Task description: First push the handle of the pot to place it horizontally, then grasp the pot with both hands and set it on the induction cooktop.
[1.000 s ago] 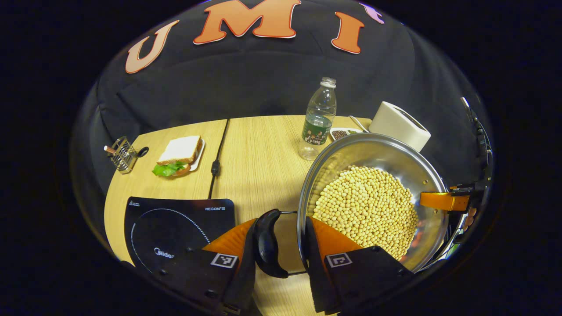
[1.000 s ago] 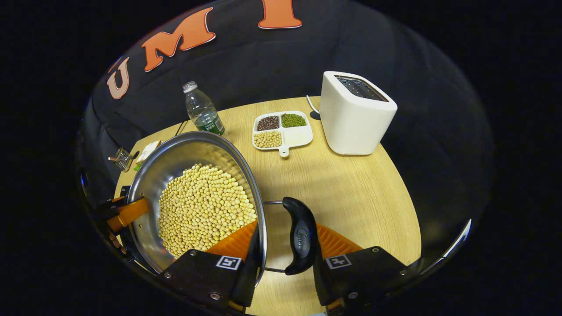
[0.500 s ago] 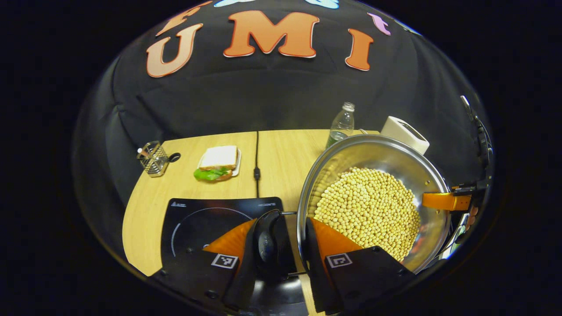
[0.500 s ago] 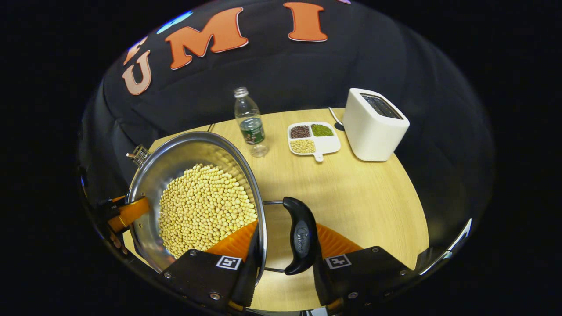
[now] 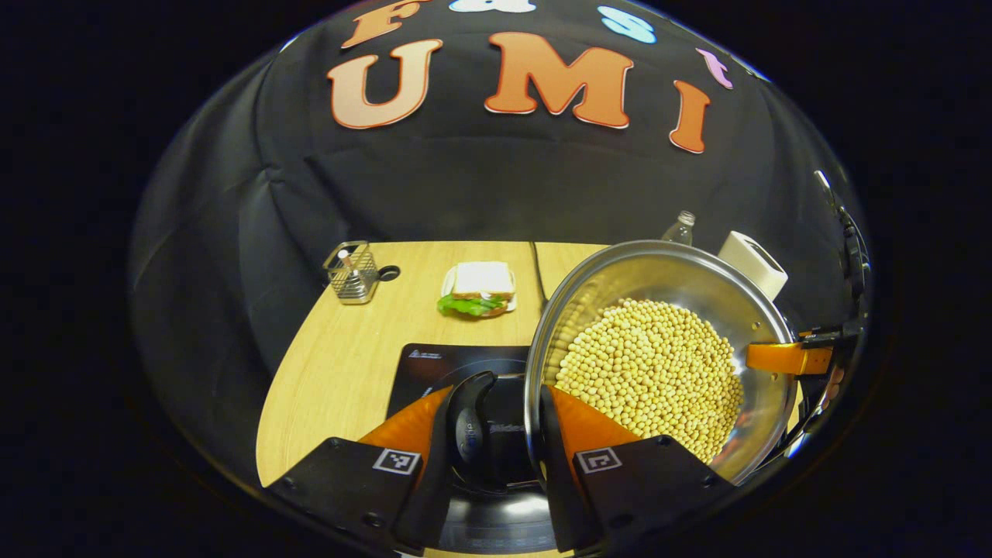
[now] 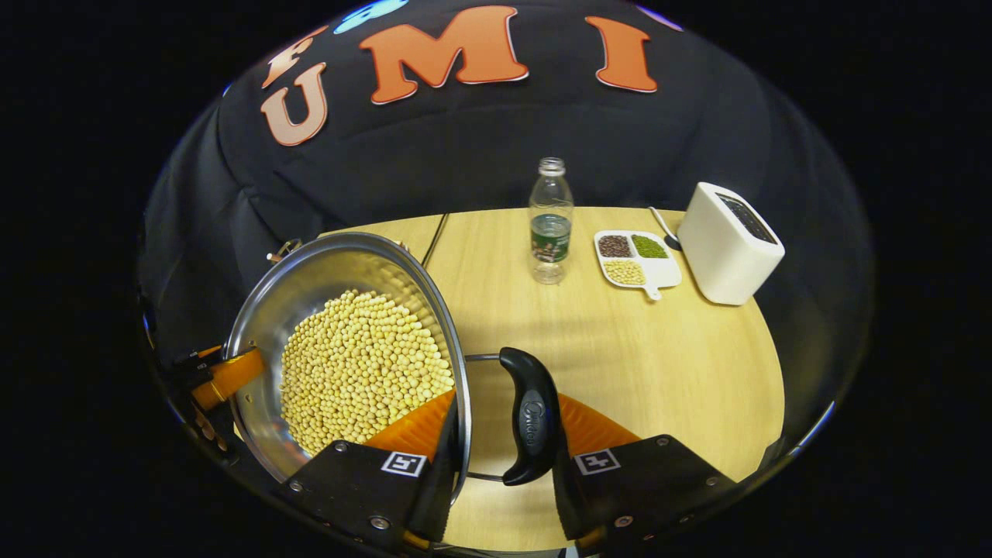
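A steel pot point(image 5: 659, 271) full of yellow soybeans point(image 5: 651, 368) hangs between my two grippers, above the table. In the left gripper view, my left gripper point(image 5: 496, 434) is shut across the pot's black side handle point(image 5: 469, 430) and rim. One orange finger is inside the wall and the other outside the handle. Below that handle lies the black induction cooktop point(image 5: 438, 360). In the right gripper view, my right gripper point(image 6: 500, 438) is shut the same way on the opposite black handle point(image 6: 531, 418). An orange finger of the other gripper point(image 6: 225, 376) shows at the pot's far rim.
A sandwich on a plate point(image 5: 480, 287), a wire holder point(image 5: 353, 271) and a black cable point(image 5: 537, 267) lie behind the cooktop. A water bottle point(image 6: 549, 225), a divided dish of beans point(image 6: 635, 260) and a white toaster point(image 6: 728, 240) stand at the back right. Bare wood lies under the right handle.
Both grippers have carried the pot leftward. The cooktop has slid from the left to directly beneath the left handle, and the bottle, dish and toaster have shifted right. Both grips are unchanged.
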The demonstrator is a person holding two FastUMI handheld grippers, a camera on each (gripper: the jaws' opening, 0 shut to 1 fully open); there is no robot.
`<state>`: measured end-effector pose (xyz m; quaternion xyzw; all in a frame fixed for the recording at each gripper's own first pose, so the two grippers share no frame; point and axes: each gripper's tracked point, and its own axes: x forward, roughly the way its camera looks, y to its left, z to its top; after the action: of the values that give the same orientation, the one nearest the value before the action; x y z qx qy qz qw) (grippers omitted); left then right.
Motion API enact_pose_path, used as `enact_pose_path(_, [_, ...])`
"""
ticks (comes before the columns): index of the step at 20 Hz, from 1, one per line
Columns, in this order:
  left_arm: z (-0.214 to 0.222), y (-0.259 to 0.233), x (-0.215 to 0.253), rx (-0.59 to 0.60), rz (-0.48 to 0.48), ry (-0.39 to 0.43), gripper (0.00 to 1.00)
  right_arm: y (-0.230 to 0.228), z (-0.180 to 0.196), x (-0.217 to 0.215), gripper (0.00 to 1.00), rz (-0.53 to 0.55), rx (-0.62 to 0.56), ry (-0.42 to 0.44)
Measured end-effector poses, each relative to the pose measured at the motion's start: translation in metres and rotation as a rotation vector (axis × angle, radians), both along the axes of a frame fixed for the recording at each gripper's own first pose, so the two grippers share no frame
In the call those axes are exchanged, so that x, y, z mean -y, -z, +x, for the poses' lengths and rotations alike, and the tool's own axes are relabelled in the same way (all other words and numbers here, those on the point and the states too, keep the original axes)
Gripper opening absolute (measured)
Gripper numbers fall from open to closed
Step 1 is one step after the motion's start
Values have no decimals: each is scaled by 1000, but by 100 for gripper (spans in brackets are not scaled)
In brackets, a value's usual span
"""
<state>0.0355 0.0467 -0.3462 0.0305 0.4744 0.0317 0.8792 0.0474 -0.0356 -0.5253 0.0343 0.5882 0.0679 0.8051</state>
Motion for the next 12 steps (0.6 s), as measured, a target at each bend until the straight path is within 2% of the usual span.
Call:
enact_pose_path(2, [-4,-4,-26,4,13,-18,58,-3,6,6,51,10,-2,-16])
enact_pose_path(3, [-5,-6,-39,7,18,-28,59,-4,8,10,51,14,-2,-26])
enact_pose_path(4, [-6,-5,-50,7,20,-38,58,-4,10,13,55,17,-3,-34])
enact_pose_path(8, [-13,-6,-87,-3,21,-62,59,-12,22,24,55,13,-1,-57])
enact_pose_path(9, [-14,-7,-96,-4,22,-65,57,-15,24,24,59,11,-1,-64])
enact_pose_path(10, [-15,-9,-104,-6,20,-68,57,-18,26,25,55,11,-3,-68])
enact_pose_path(12, [-13,-7,-114,-11,21,-75,59,-11,24,21,55,15,-11,-74])
